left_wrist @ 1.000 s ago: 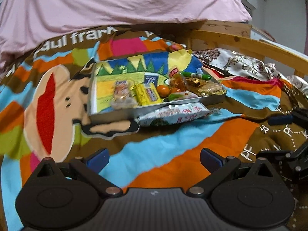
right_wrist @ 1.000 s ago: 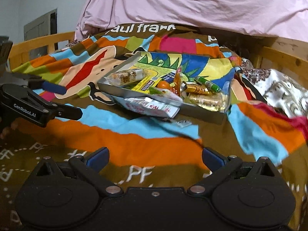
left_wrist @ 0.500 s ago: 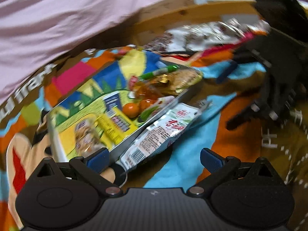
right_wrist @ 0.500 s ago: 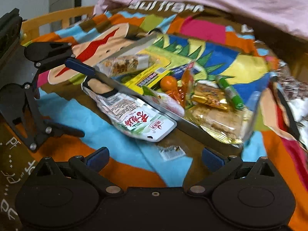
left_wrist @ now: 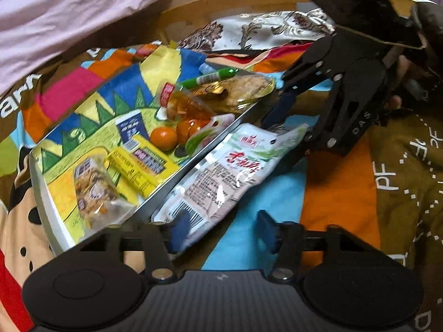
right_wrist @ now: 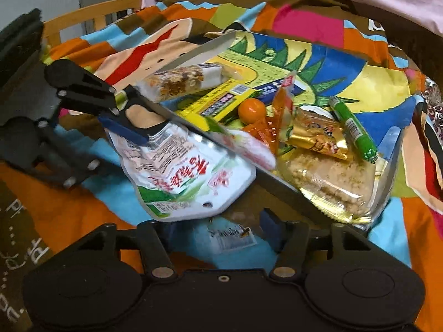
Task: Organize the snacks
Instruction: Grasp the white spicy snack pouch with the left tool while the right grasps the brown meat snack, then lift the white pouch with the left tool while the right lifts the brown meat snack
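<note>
A white and green snack packet point(left_wrist: 221, 174) lies on the bedspread against the near wall of a metal tray point(left_wrist: 193, 163). The tray holds several snacks: a nut bar point(left_wrist: 94, 193), a yellow bar point(left_wrist: 138, 171), an orange ball point(left_wrist: 163, 138) and a green stick point(left_wrist: 210, 77). My left gripper point(left_wrist: 221, 232) is open, its jaws around the packet's barcode end. My right gripper point(right_wrist: 216, 227) is open at the packet's point(right_wrist: 188, 177) green end. The tray point(right_wrist: 279, 182) shows there too, and each gripper appears in the other's view.
A colourful cartoon bedspread point(right_wrist: 83, 215) covers the bed. A pink sheet point(left_wrist: 69, 13) lies behind the tray. A wooden bed rail point(left_wrist: 235, 2) runs along the far side, with patterned cloth point(left_wrist: 265, 30) beside it. A small paper label point(right_wrist: 232, 235) lies between my right fingers.
Both grippers have moved in from back off the bedspread to opposite ends of the snack packet. Their jaws have narrowed somewhat but remain open.
</note>
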`<action>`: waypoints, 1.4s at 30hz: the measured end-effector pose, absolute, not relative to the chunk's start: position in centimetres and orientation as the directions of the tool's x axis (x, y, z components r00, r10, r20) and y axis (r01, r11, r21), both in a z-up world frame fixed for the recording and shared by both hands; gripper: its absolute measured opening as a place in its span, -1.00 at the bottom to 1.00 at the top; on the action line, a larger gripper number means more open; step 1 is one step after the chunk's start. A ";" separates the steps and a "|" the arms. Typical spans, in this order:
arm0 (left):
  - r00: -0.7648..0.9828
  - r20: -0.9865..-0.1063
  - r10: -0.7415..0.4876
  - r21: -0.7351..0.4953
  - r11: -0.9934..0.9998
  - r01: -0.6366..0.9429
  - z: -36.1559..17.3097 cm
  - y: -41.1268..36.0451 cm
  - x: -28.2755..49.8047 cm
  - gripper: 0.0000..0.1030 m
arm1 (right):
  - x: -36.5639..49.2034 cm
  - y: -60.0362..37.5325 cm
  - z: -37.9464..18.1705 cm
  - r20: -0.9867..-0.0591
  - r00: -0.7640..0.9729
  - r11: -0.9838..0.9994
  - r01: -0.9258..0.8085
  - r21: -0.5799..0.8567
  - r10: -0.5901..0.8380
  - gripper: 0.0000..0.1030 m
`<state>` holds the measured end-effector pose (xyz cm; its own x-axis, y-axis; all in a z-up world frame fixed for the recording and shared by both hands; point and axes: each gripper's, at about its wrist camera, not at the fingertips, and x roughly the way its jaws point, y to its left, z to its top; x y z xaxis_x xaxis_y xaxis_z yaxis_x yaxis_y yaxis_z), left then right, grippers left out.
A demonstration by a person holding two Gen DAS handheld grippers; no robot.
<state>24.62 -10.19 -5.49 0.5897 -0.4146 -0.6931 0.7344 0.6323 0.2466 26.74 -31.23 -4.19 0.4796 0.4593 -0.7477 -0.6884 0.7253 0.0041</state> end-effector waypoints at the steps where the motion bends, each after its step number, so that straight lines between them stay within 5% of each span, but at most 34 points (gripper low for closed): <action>1: 0.593 -0.699 -0.399 0.255 0.636 0.728 -5.6 -10.2 24.6 -0.31 | 26.4 -31.2 -4.1 -0.746 0.483 0.723 -0.691 -0.004 0.459 0.00; 4: 0.615 -0.708 -0.348 0.292 0.648 0.703 -5.8 -10.3 24.3 -0.51 | 25.5 -30.9 -4.0 -0.742 0.495 0.731 -0.683 -0.010 0.453 -0.01; 20: 0.571 -0.785 -0.240 0.118 0.847 0.519 -3.5 -7.9 15.7 -0.61 | 14.6 -30.5 -2.8 -0.756 0.489 0.770 -0.638 0.029 0.434 -0.01; 26: 0.562 -0.788 -0.253 0.158 0.799 0.581 -3.0 -8.0 13.1 -0.59 | 13.8 -29.7 -2.9 -0.757 0.498 0.759 -0.651 -0.003 0.424 0.30; 27: 0.562 -0.786 -0.259 0.161 0.792 0.589 -2.9 -8.0 13.2 -0.48 | 13.9 -29.6 -2.9 -0.754 0.500 0.756 -0.654 -0.006 0.426 0.35; 30: 0.569 -0.765 -0.302 0.144 0.780 0.608 -2.4 -7.8 13.3 0.30 | 14.5 -29.4 -3.2 -0.752 0.495 0.747 -0.665 -0.006 0.435 0.41; 36: 0.545 -0.743 -0.389 0.164 0.684 0.711 -1.9 -8.6 14.7 0.72 | 15.4 -28.9 -3.7 -0.750 0.476 0.729 -0.684 0.013 0.460 0.50; 42: 0.459 -0.793 -0.400 0.199 0.542 0.817 -3.4 -10.4 16.7 0.86 | 16.2 -28.3 -4.2 -0.753 0.458 0.711 -0.703 0.020 0.473 0.51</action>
